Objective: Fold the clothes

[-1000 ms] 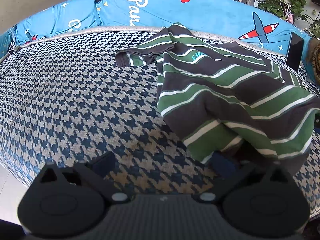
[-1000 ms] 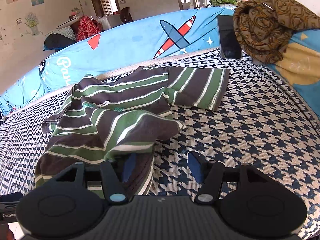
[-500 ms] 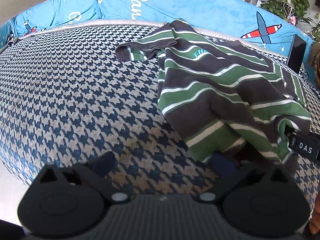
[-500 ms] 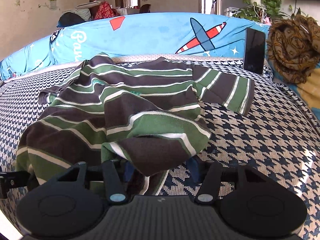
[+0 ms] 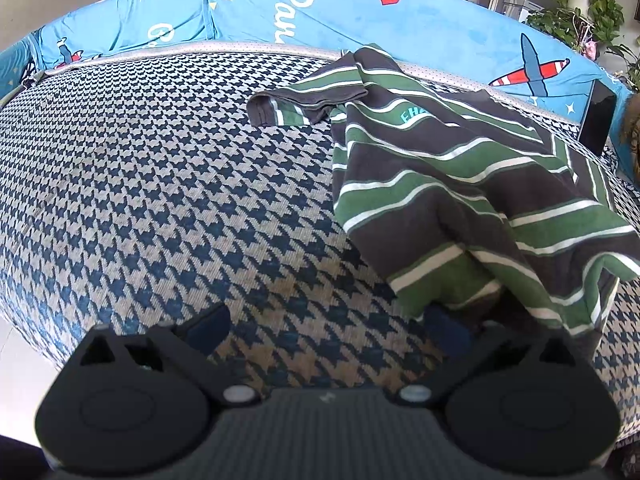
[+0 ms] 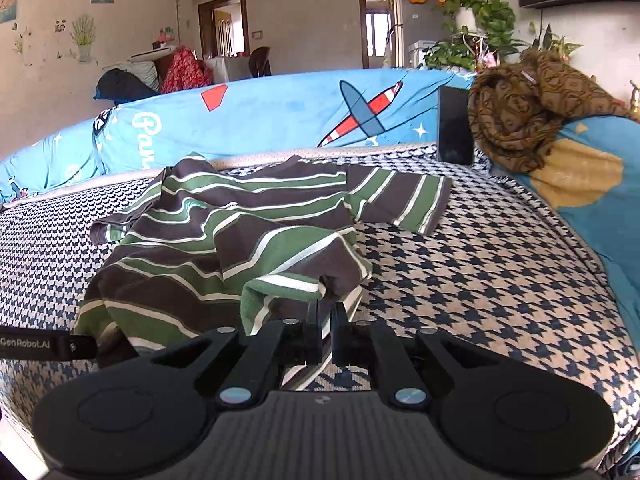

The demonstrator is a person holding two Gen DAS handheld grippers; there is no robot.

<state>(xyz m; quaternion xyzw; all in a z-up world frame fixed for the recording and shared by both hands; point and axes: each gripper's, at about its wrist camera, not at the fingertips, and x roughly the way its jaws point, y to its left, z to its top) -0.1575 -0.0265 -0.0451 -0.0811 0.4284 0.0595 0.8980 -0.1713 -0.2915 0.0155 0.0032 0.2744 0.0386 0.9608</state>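
A dark grey and green striped T-shirt [image 5: 460,184] lies crumpled on the houndstooth cushion [image 5: 160,180]. My left gripper [image 5: 326,328] is open just in front of the shirt's near hem, and the hem drapes over its right fingertip [image 5: 444,326]. In the right wrist view the shirt [image 6: 224,248] spreads ahead, one sleeve [image 6: 404,200] flat to the right. My right gripper [image 6: 326,316] has its jaws closing tight, and a bunched fold of the shirt's near hem is pinched between the pads. A part of the left gripper [image 6: 40,346] shows at the left edge.
A blue blanket with plane prints [image 6: 260,120] lines the back edge. A black slab [image 6: 454,130] leans against it, beside a heap of brown patterned cloth [image 6: 520,116]. Bare cushion stretches left of the shirt [image 5: 120,140] and right of it [image 6: 500,280].
My right gripper's jaws went from wide apart to closed on the shirt's near hem, and it shifted sideways. The left gripper stayed put and open. The right gripper's tip left the left view.
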